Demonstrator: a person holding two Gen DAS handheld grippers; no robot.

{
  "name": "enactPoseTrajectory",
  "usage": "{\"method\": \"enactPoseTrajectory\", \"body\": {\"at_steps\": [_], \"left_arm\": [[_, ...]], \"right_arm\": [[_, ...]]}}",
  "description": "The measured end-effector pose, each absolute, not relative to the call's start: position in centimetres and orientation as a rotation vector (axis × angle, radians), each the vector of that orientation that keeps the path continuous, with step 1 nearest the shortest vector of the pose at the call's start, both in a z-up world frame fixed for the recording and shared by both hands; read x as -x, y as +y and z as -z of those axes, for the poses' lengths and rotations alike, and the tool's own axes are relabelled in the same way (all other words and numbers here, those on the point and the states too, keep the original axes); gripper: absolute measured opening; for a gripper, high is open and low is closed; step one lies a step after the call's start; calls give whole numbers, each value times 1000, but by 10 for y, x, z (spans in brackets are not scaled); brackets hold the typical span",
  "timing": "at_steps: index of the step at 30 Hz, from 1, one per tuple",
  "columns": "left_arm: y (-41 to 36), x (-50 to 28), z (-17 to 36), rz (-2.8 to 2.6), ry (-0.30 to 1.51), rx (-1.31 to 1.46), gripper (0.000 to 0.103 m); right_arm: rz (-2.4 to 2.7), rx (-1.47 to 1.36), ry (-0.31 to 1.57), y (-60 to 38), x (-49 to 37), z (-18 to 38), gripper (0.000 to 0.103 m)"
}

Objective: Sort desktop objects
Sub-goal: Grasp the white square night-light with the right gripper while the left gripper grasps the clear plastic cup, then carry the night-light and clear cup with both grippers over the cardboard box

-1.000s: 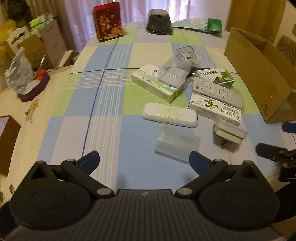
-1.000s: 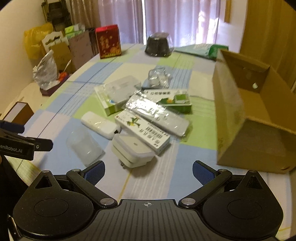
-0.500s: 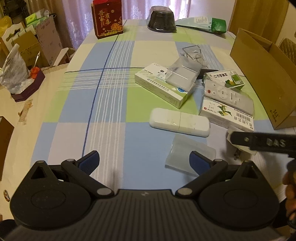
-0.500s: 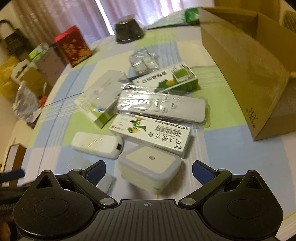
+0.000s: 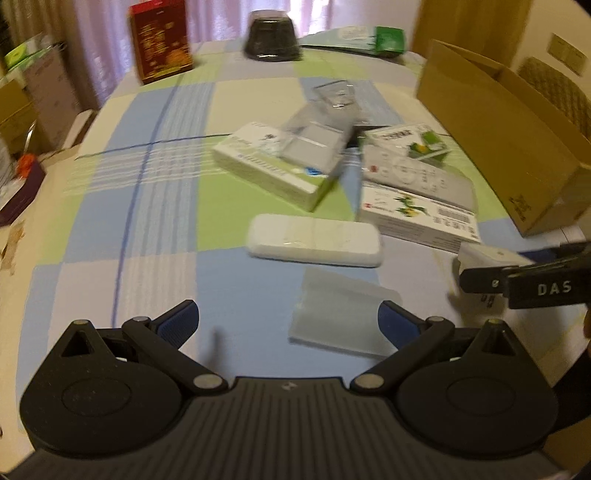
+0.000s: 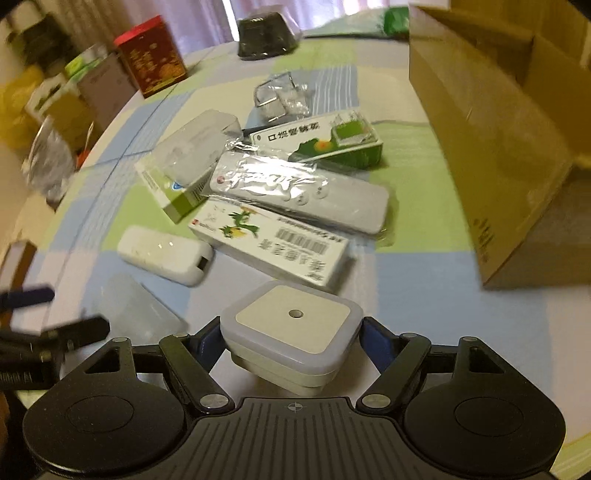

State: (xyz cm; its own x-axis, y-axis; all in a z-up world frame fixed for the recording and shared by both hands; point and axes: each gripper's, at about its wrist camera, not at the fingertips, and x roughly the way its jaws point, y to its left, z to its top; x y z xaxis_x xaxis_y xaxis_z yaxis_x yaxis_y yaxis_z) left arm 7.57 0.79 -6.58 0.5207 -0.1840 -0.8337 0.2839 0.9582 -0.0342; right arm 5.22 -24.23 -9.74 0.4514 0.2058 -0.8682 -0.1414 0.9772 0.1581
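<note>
Right gripper (image 6: 291, 341) clamps the square white plug-in light (image 6: 291, 332) (blue pads on both sides), just above the checked surface (image 6: 406, 295). Left gripper (image 5: 288, 319) hovers wide open, holding nothing, beside a clear plastic case (image 5: 336, 317).

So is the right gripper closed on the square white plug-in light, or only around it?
Closed on it, apparently: in the right wrist view both blue pads touch the sides of the plug-in light, held by the right gripper.

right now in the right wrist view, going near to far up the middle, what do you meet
right gripper → square plug-in night light → white medicine box with barcode → plastic-wrapped remote control → green and white medicine box → black bowl
</note>
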Motion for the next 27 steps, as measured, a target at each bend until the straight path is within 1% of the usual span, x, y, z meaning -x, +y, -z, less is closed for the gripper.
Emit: {"method": "enactPoseTrajectory", "body": {"at_steps": [7, 8, 9, 10, 11, 12, 13, 14, 15, 20, 23, 24, 25, 27], "left_arm": [[-25, -74, 81, 365, 964, -260, 101], [-28, -73, 82, 372, 960, -281, 98], [-31, -73, 84, 379, 956, -301, 92], [-33, -73, 86, 385, 962, -311, 89], [-34, -74, 87, 391, 971, -314, 83], [-35, -74, 88, 396, 977, -313, 79], [-35, -74, 89, 400, 982, -313, 77], [-35, -74, 90, 405, 987, -312, 71], [-35, -74, 90, 406, 989, -309, 69], [-34, -70, 89, 398, 990, -306, 69], [-32, -69, 89, 393, 993, -295, 68], [-32, -69, 88, 391, 993, -291, 68], [-31, -68, 88, 389, 993, -288, 68], [-30, -68, 86, 385, 990, -282, 68]], "right_arm": [[-229, -14, 1069, -249, -46, 104, 77], [-228, -7, 1064, -248, -46, 104, 77], [-227, -9, 1063, -248, -46, 105, 77], [-223, -21, 1064, -249, -46, 105, 81], [-210, -34, 1061, -251, -46, 105, 91], [-200, -47, 1059, -252, -47, 105, 96], [-197, -61, 1060, -253, -47, 105, 96], [-193, -76, 1062, -254, -47, 105, 96], [-188, -92, 1064, -255, -47, 105, 96], [-135, -157, 1078, -264, -49, 107, 95], [-132, -145, 1087, -264, -50, 109, 95], [-139, -141, 1088, -264, -50, 108, 77], [-143, -136, 1089, -265, -50, 108, 73], [-143, -117, 1075, -264, -48, 105, 72]]}}
